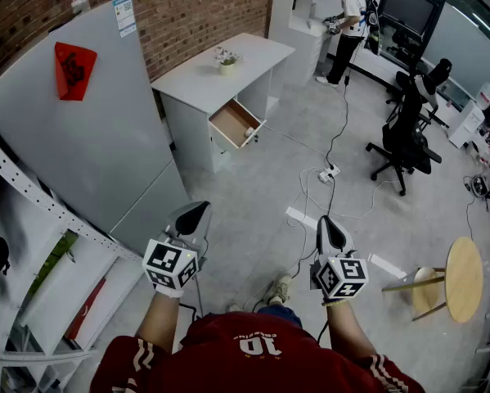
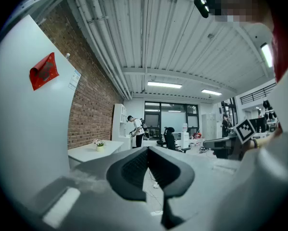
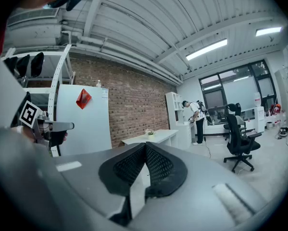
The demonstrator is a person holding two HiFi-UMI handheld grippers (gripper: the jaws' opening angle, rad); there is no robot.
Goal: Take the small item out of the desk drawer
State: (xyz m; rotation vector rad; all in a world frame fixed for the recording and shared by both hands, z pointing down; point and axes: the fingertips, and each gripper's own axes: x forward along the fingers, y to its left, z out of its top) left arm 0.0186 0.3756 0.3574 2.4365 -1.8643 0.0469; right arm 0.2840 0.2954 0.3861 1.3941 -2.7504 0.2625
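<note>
1. White desk [image 1: 257, 49]: it stands against the brick wall [image 1: 204, 11], well ahead of the person, with a small potted plant [image 1: 227, 59] on its top.
2. Drawer [image 1: 236, 124]: it is pulled out of the desk's front with its wooden inside open upward. Its long axis runs from the desk toward the lower right of the head view.
3. Small item: it cannot be made out, because the drawer's inside is too small to read from here. By the task it should lie in that drawer.
4. Left gripper [image 1: 195, 210]: its jaws are pressed together with nothing between them. It points level, and the desk shows just left of its tips in the left gripper view.
5. Right gripper [image 1: 327, 222]: its jaws are likewise closed and empty. It is aimed almost level, with the desk beyond its tips.
6. Key relation: the drawer lies ahead of both grippers and well apart from them, across bare floor [image 1: 261, 211].
   - It sits somewhat closer to the left gripper's line than to the right's.
   - The coming move is therefore probably a walk up to the drawer's open end, and the jaws must part before any reach inside.
</note>
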